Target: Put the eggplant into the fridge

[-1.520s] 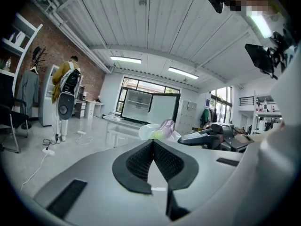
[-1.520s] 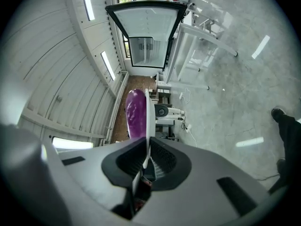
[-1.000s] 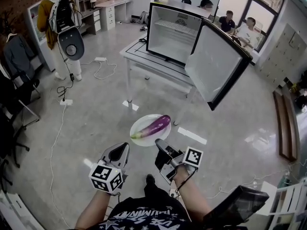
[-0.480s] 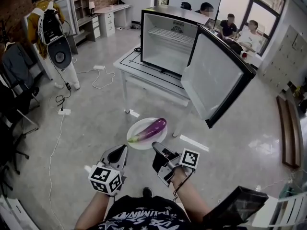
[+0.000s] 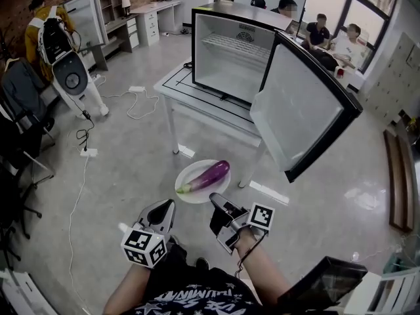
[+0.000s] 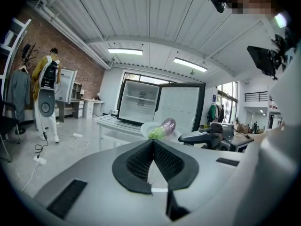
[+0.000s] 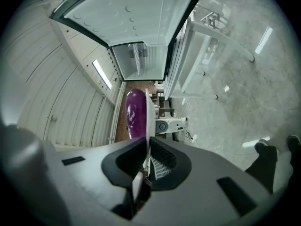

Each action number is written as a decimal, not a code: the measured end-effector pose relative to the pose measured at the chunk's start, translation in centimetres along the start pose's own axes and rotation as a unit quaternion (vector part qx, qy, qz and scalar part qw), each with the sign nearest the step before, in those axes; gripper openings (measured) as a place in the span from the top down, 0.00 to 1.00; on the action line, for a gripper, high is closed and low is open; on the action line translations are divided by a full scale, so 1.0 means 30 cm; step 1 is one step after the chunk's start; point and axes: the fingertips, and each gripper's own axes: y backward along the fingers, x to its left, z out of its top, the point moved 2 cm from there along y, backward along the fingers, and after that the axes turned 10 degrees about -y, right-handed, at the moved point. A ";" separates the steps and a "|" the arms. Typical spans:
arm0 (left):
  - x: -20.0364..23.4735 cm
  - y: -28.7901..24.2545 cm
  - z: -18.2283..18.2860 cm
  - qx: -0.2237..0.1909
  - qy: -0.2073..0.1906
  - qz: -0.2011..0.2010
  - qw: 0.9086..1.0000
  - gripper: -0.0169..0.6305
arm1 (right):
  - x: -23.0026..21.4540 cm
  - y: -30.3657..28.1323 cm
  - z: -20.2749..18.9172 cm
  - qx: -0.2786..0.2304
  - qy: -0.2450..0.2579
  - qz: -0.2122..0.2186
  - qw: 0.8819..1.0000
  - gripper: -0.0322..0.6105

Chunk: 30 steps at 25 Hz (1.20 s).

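Head view | right gripper [image 5: 216, 200] level, gripping plate [image 5: 199, 195] with eggplant [image 5: 211, 174] | left gripper [image 5: 168, 206] beside, clenched empty

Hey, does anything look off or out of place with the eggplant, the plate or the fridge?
Nothing spilled or damaged. One oddity: the white plate carrying the eggplant hangs over the floor, pinched at its rim by the right gripper alone; the eggplant lies loose and might roll. The fridge stands open.

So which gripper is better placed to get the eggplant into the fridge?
Right. The right gripper clamps the rim of the plate bearing the eggplant, facing the open fridge. The left gripper is shut and empty.
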 end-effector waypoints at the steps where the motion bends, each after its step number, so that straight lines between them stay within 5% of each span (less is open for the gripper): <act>1: 0.008 -0.014 0.002 0.000 0.000 -0.002 1.000 0.96 | -0.004 -0.007 0.011 -0.004 -0.002 -0.001 1.000 0.91; 30: 0.621 -0.631 0.174 0.004 -0.027 -0.165 0.986 0.96 | 0.057 -0.591 0.419 -0.162 0.011 0.000 0.987 0.91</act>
